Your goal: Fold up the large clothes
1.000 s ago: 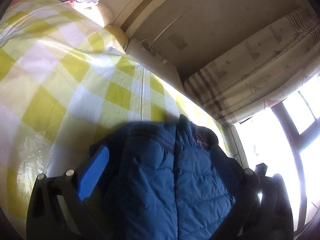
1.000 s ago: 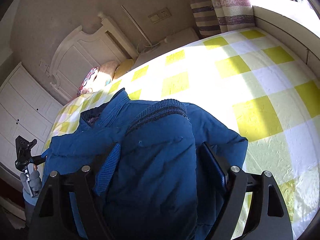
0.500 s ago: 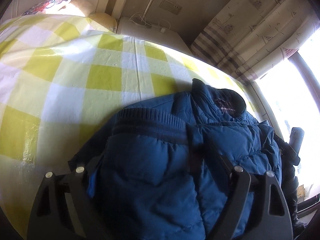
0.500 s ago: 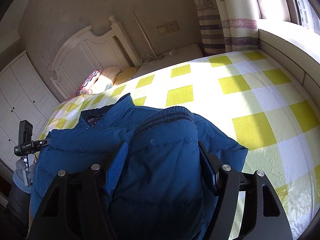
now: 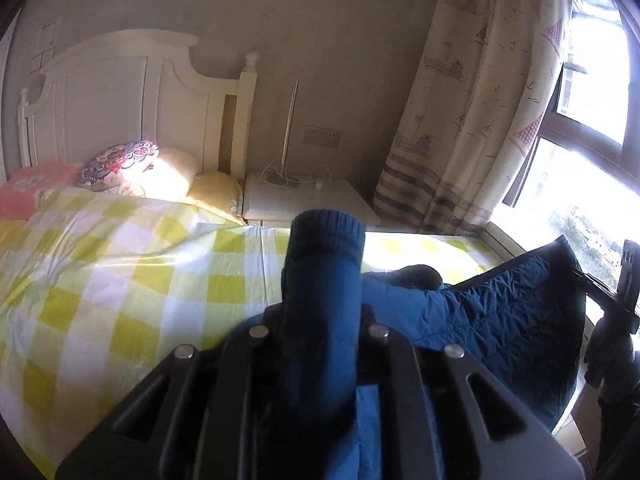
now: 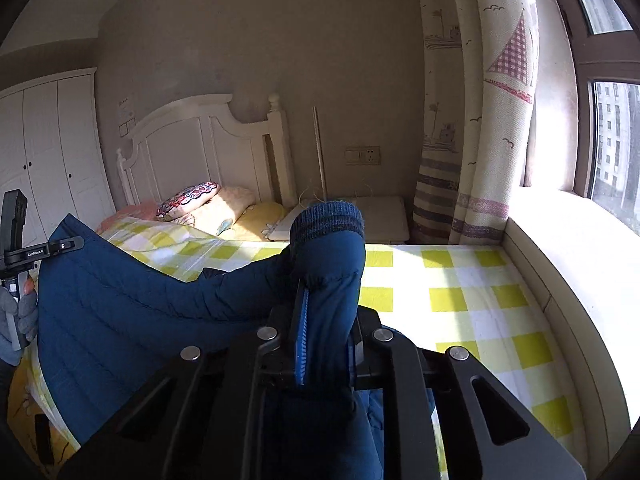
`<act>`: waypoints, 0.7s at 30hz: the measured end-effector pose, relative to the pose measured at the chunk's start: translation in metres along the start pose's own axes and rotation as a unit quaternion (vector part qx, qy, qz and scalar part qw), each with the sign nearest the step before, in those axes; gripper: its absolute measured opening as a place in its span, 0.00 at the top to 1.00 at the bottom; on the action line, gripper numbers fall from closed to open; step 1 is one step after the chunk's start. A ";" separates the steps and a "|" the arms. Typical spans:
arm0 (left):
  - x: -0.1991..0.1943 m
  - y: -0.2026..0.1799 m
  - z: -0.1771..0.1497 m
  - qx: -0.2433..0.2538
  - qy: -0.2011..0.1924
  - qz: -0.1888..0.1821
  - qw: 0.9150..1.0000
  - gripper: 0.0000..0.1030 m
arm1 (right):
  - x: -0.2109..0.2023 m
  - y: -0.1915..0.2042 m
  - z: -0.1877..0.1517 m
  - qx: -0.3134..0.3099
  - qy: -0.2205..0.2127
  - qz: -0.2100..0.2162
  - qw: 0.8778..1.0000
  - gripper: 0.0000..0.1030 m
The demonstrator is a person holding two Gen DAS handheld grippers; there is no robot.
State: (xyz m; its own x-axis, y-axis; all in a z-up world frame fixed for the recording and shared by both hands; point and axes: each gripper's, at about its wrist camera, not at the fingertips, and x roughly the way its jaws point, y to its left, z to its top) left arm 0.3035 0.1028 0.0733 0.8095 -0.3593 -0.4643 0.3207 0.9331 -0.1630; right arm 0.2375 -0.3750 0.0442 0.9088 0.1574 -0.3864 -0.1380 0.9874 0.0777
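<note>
The bed (image 5: 120, 280) in yellow check lies ahead of and below both sets of fingers. The blue jacket (image 6: 120, 312) hangs stretched between them, above the bed. The left gripper (image 5: 320, 320) has just closed and pinches one sleeve, its ribbed cuff (image 5: 328, 232) sticking out past the fingers. The right gripper (image 6: 324, 320), tilted slightly downward, has just closed likewise on the other sleeve. Pillows (image 5: 120, 160) sit far beyond.

The left gripper (image 5: 320, 336) had just closed its jaws on a blue puffer jacket's sleeve (image 5: 320, 300), ribbed cuff upward. The jacket (image 5: 516, 320) hung above the yellow-checked bed (image 5: 120, 280).
</note>
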 end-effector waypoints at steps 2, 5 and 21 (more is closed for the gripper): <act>0.001 -0.003 0.028 0.004 -0.015 0.026 1.000 0.85 | -0.004 -0.005 0.032 0.014 -0.026 -0.009 1.000 0.84; 0.046 0.015 0.059 -0.038 0.007 0.059 0.998 0.84 | 0.030 -0.030 0.060 0.058 -0.027 -0.030 0.998 0.84; 0.206 0.057 -0.037 -0.094 0.174 0.138 0.971 0.54 | 0.180 -0.078 -0.059 0.157 0.191 -0.076 0.966 0.75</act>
State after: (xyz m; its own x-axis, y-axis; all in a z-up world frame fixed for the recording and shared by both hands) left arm 0.4701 0.0823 -0.0638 0.6266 -0.0984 -0.7731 -0.0062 0.9913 -0.1312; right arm 0.3880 -0.4225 -0.0858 0.6885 0.0646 -0.7224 0.1674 0.9550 0.2450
